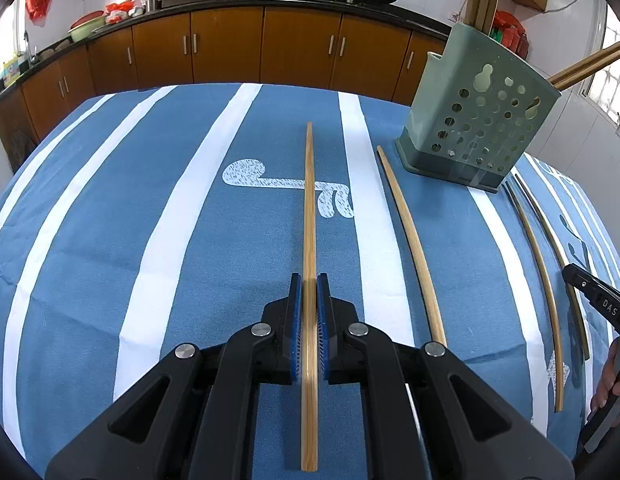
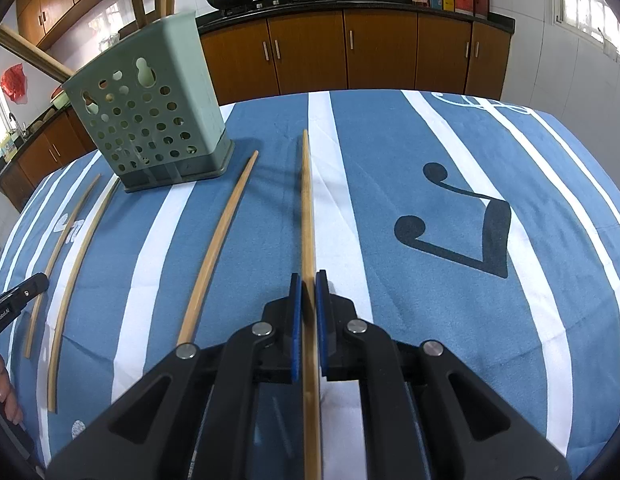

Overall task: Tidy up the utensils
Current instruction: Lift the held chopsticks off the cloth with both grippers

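Looks down along two hand-held grippers over a table draped in a blue-and-white striped tablecloth [image 1: 190,220], with kitchen cabinets behind.

Left gripper [image 1: 309,280]: clenched, blue pads pressed on a bamboo chopstick [image 1: 308,200] that runs straight ahead between the jaws, gripped toward its thick near end. Right gripper [image 2: 308,278]: likewise clamped on a second chopstick [image 2: 308,200], also gripped well back from the tip. Cannot tell whether either stick is clear of the cloth or resting on it.

Between the two held sticks, two loose chopsticks [image 1: 409,248] [image 1: 537,276] lying on the cloth, roughly parallel. Beyond them, a green perforated utensil holder [image 1: 481,120] standing upright near the far side, already bearing several chopsticks that lean out of its top.

Likely next: lifting each stick and dropping it into the holder. Possible trouble:

- Pivoting in the pads, because of a grip far from the tip and a long unsupported length; could swing the tip down and miss the opening.
- Snagging the cloth with a dragging tip if lifted too shallowly.
- Knocking the leaning chopsticks or the rim, and so tipping or shoving a holder that looks light.
- Clashing of the two grippers if both head for the holder together.
- Nudging the loose sticks aside in passing.
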A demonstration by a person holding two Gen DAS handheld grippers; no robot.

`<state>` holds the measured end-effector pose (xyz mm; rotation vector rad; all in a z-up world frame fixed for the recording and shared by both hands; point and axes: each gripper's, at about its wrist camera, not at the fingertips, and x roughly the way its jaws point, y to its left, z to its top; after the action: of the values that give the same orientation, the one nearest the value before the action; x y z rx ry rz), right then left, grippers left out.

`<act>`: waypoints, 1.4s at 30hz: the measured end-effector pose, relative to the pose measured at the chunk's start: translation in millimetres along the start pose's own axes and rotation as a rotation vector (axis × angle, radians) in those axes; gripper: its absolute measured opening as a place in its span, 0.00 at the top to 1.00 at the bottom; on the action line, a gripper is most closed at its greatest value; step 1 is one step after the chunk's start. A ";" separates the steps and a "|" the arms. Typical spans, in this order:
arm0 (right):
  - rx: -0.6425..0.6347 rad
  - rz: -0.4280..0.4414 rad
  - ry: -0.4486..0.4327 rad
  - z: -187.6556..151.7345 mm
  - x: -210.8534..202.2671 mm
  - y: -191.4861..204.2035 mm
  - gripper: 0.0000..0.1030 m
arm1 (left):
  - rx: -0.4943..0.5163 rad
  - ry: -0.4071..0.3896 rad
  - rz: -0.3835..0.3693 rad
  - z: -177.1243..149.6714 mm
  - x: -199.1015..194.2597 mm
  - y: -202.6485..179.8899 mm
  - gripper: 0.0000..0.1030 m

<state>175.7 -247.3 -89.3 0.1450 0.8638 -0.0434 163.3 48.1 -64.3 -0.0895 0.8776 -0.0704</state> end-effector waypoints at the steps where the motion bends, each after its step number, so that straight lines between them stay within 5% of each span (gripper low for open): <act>1: 0.000 0.000 0.000 0.0 0.0 -0.1 0.92 | 0.000 0.000 0.000 -0.1 -0.1 0.1 0.92; 36: -0.005 0.011 0.008 -7.3 -8.3 -3.3 0.92 | 0.060 0.011 0.041 -12.2 -10.7 -9.3 0.93; 42: 0.010 0.032 -0.067 0.0 -36.9 -9.2 0.92 | 0.048 -0.024 0.010 -4.5 -30.4 -5.6 0.93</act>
<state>150.9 -257.1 -62.3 0.1656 0.7940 -0.0225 140.4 45.4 -43.4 -0.0412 0.8524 -0.0803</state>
